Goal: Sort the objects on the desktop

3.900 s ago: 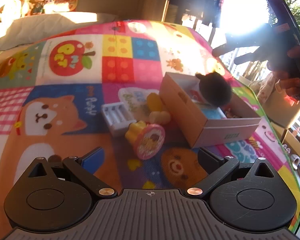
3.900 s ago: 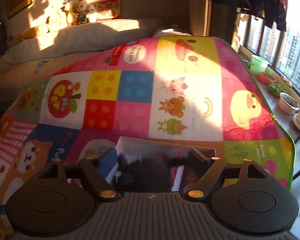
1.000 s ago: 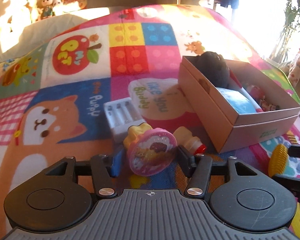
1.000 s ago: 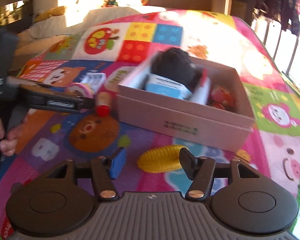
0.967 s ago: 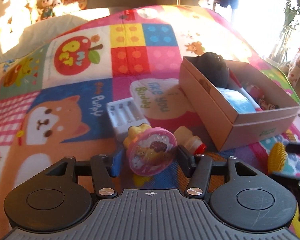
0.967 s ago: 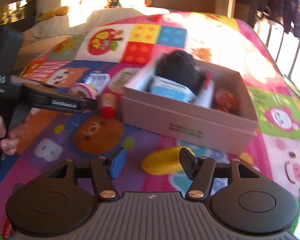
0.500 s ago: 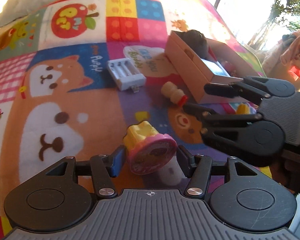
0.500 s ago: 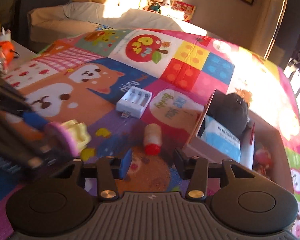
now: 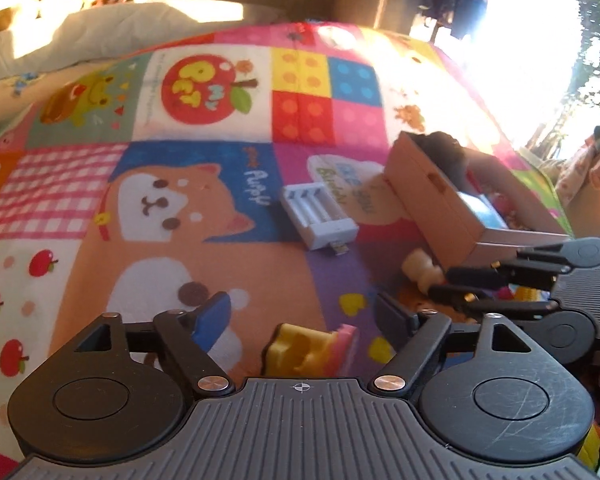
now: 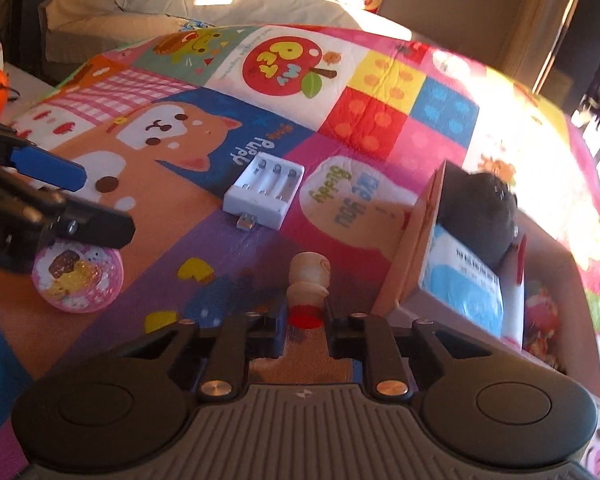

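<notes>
My left gripper [image 9: 304, 312] is open above a pink and yellow round toy [image 9: 310, 350] that lies on the play mat; the toy also shows in the right wrist view [image 10: 78, 280] under the left fingers [image 10: 48, 168]. My right gripper [image 10: 305, 320] is shut on the red end of a small wooden stamp [image 10: 308, 280], which also shows in the left wrist view [image 9: 420, 270]. The cardboard box [image 10: 416, 248] at the right holds a black plush [image 10: 480, 208] and a blue packet [image 10: 464, 284].
A white battery holder [image 10: 266, 190] lies on the mat beyond the stamp, also in the left wrist view [image 9: 320, 216]. A yellow corn toy [image 9: 530, 292] peeks out behind the right gripper. A sofa with dolls stands at the back.
My left gripper has opened and let go of the pink toy, which now lies on the mat. My right gripper has moved onto the wooden stamp and closed on it.
</notes>
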The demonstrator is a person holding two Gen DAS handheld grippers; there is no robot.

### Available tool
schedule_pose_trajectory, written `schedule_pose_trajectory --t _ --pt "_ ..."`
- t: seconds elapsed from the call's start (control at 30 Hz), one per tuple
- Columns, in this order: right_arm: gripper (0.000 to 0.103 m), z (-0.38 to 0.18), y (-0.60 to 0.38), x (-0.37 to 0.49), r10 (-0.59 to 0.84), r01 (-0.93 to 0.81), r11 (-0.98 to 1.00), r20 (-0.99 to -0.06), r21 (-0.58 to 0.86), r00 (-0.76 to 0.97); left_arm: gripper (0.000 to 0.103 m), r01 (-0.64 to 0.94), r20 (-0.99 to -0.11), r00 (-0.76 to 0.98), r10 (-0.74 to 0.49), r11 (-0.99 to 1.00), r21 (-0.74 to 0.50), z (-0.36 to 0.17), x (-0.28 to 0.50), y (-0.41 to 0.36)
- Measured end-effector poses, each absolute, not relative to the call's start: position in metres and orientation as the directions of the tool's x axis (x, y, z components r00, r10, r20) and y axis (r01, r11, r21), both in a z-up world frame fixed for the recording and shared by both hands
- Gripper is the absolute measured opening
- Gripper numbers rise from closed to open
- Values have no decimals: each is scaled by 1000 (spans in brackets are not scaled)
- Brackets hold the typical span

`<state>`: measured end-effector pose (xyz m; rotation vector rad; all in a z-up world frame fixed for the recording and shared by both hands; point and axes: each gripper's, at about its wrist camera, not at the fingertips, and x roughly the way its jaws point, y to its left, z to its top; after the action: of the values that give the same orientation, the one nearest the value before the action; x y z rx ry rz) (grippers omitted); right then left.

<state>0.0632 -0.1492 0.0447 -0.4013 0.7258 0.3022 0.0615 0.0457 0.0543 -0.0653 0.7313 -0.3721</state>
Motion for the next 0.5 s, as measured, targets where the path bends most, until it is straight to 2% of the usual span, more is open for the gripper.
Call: schedule_pose_trajectory --t 0.13,0.2,0.23,0.27,0.3,0.33,0.37,0.43,0.5 --pt "19 54 -175 38 173 -423 886 -710 -191 682 94 384 -608 694 -386 912 -140 66 41 33" --pt "24 59 -193 22 188 -416 893 -697 -173 692 94 438 -600 681 -419 891 -124 68 32 21" --pt "34 62 -203 15 184 -402 900 -688 -170 702 94 465 -600 669 -439 877 -123 68 30 13" --pt "48 64 -214 9 169 -378 910 -677 -173 716 94 487 -602 655 -456 865 -126 68 28 6" --pt "58 66 -224 5 150 -349 920 -666 -176 731 94 505 -606 642 -471 854 -128 66 26 -2" --pt "76 67 -234 1 130 -319 931 -656 -178 743 94 523 -610 629 -483 843 -128 64 25 -9" --pt "90 67 -244 -2 112 -292 940 -647 -177 754 94 536 -617 618 -487 835 -123 61 25 -16" --pt "99 67 -262 -5 75 -232 958 -632 -170 772 94 543 -635 605 -480 832 -111 56 24 -28" --pt "102 62 -277 -5 57 -191 972 -644 -140 763 94 549 -638 605 -476 830 -98 54 18 -29"
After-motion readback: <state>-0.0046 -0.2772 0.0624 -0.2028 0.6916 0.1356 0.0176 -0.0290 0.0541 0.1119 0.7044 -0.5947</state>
